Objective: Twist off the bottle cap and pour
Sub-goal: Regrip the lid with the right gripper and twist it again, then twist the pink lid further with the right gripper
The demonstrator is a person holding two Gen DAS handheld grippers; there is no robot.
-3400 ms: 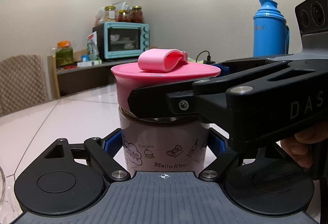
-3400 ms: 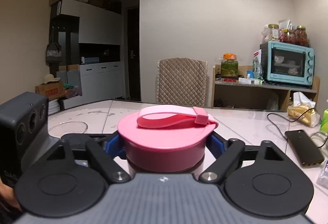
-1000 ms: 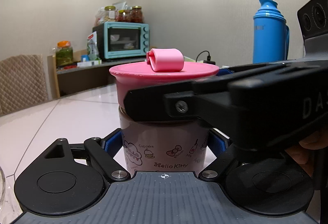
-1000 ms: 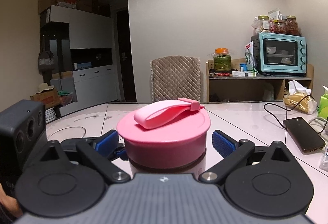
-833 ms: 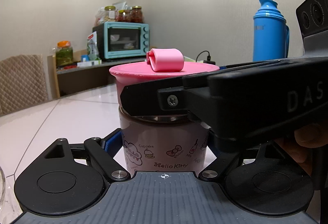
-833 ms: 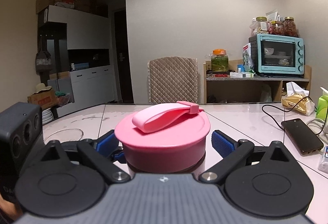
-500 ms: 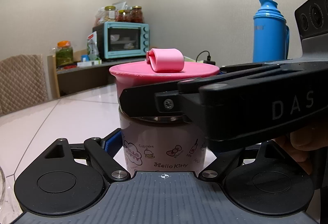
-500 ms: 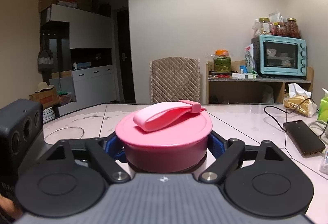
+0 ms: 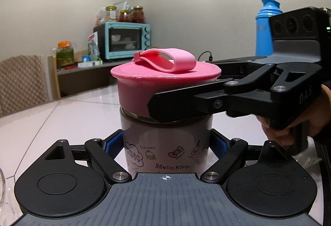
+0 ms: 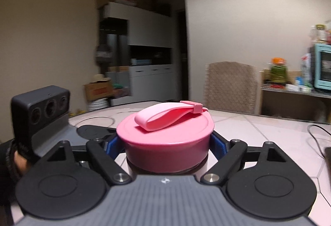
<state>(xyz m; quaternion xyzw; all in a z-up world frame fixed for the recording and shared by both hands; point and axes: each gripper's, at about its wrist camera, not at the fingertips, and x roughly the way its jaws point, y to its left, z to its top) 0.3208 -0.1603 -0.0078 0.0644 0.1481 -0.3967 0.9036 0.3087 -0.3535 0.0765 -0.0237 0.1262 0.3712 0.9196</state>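
Observation:
A Hello Kitty glass bottle (image 9: 165, 147) stands upright on the white table, filled with dark liquid. My left gripper (image 9: 165, 146) is shut on its body, blue pads on both sides. A pink screw cap (image 9: 142, 89) with a pink strap loop (image 9: 165, 59) sits on top. My right gripper (image 10: 165, 144) is shut on the pink cap (image 10: 165, 143), coming in from the right in the left wrist view (image 9: 206, 99). The strap (image 10: 169, 115) lies across the cap top.
A blue thermos (image 9: 265, 29) stands at the back right. A teal toaster oven (image 9: 124, 39) and jars sit on a shelf behind. A quilted chair (image 10: 230, 86) is at the table's far edge. A cable (image 10: 316, 130) lies on the table at right.
My right gripper closed on the cap and swung round with it. The cap and its strap have turned; the right wrist view has swept toward the left of the room.

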